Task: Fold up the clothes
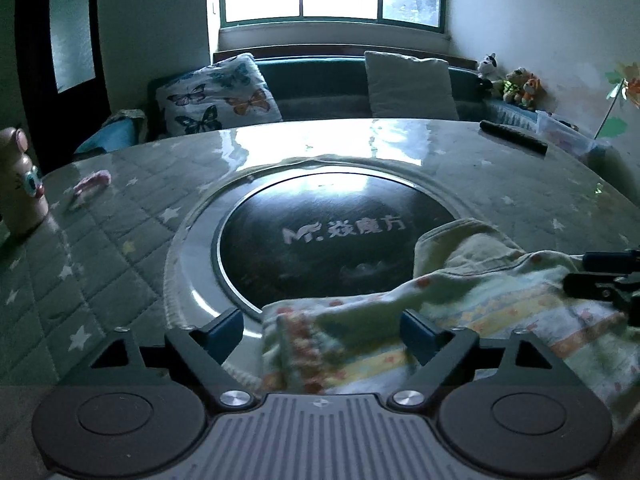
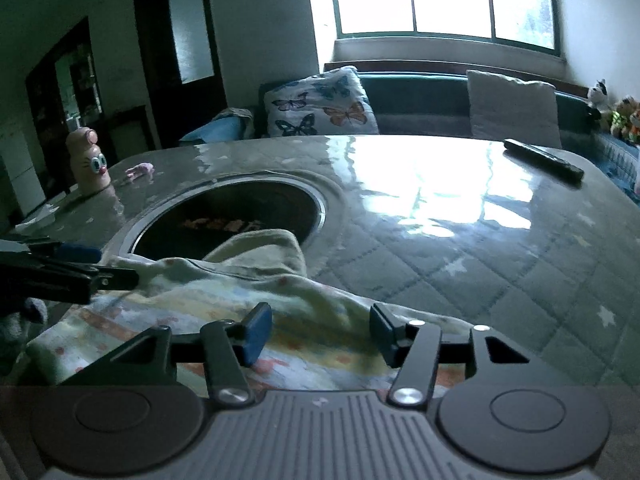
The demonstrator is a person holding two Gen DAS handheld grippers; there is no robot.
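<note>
A small pale garment point(image 1: 472, 312) with a striped, flowered print lies crumpled on the table's near side, one part draped over the rim of the round black cooktop point(image 1: 332, 240). My left gripper point(image 1: 320, 334) is open, its blue pads astride the garment's left edge. My right gripper point(image 2: 318, 332) is open, its pads over the garment point(image 2: 224, 296). Each gripper shows at the edge of the other's view, the right one point(image 1: 600, 276) and the left one point(image 2: 60, 268).
The table point(image 1: 100, 248) has a glossy quilted star cover. A cartoon-face bottle point(image 2: 90, 164) and a small pink item point(image 2: 140, 170) sit at the far left; a dark remote point(image 2: 544, 158) lies far right. A sofa with pillows stands behind.
</note>
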